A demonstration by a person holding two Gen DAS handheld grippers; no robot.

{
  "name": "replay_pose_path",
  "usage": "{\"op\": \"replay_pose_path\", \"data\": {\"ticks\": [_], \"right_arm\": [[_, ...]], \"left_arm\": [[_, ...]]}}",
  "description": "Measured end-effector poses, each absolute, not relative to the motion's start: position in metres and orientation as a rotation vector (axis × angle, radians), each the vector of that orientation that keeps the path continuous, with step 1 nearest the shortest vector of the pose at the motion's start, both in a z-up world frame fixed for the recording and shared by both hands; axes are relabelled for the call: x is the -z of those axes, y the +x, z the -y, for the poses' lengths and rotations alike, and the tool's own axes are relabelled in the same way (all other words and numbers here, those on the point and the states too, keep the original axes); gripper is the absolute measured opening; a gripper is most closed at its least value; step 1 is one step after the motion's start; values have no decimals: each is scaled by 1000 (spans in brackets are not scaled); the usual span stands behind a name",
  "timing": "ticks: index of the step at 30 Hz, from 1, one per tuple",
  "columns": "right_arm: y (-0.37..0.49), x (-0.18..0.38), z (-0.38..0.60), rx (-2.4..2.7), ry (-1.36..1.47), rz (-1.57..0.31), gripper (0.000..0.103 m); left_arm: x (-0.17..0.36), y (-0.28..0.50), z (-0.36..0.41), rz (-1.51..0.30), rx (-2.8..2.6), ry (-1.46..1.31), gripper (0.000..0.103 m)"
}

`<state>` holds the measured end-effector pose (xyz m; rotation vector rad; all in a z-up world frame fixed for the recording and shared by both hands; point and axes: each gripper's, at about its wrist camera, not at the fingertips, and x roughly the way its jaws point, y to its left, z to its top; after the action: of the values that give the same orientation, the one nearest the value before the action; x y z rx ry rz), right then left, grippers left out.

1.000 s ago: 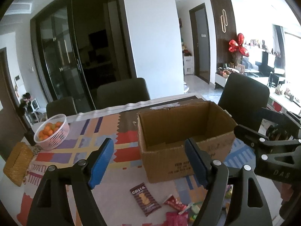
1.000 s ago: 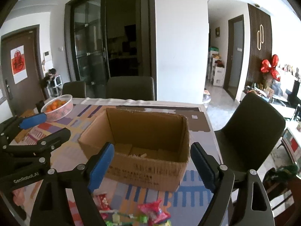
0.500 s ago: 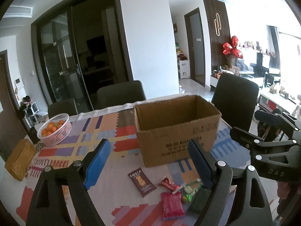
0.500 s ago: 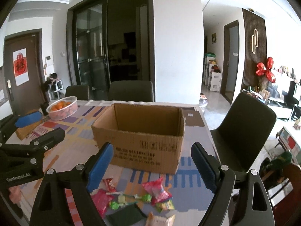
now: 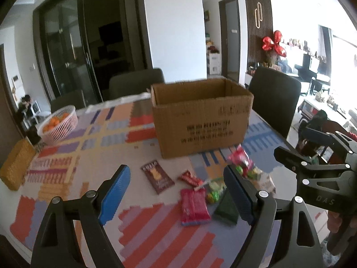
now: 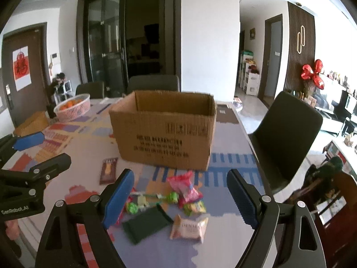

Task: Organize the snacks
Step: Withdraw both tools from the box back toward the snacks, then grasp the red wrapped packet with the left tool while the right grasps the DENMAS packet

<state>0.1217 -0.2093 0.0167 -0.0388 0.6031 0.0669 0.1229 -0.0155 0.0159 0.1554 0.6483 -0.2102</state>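
An open cardboard box (image 5: pixel 200 116) (image 6: pixel 165 129) stands on the patterned tablecloth. In front of it lie loose snacks: a brown packet (image 5: pixel 157 176) (image 6: pixel 108 170), a pink-red bar (image 5: pixel 194 204), a dark green packet (image 5: pixel 225 207) (image 6: pixel 148 224), a pink bag (image 6: pixel 186 188), green candies (image 6: pixel 173 197) and a pale biscuit pack (image 6: pixel 189 227). My left gripper (image 5: pixel 177 197) hovers open above the snacks, holding nothing. My right gripper (image 6: pixel 180 198) is open too, over the same pile, and empty.
A pink basket of oranges (image 5: pixel 58 125) (image 6: pixel 72 107) and a yellow woven box (image 5: pixel 15 165) sit at the far left. Dark chairs (image 5: pixel 275 99) (image 6: pixel 287 134) stand around the table. The table's right edge runs close to the snacks.
Both grippers have pulled back from the box and sunk lower; the box looks farther and the snack pile has come fully into view between the fingers.
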Motion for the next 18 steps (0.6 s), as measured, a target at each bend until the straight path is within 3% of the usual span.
{"op": "replay_pose_path", "data": {"ticks": [18], "right_arm": [[120, 56, 215, -47, 12, -837, 85]], "left_arm": [[57, 137, 15, -858, 204, 125, 85]]}}
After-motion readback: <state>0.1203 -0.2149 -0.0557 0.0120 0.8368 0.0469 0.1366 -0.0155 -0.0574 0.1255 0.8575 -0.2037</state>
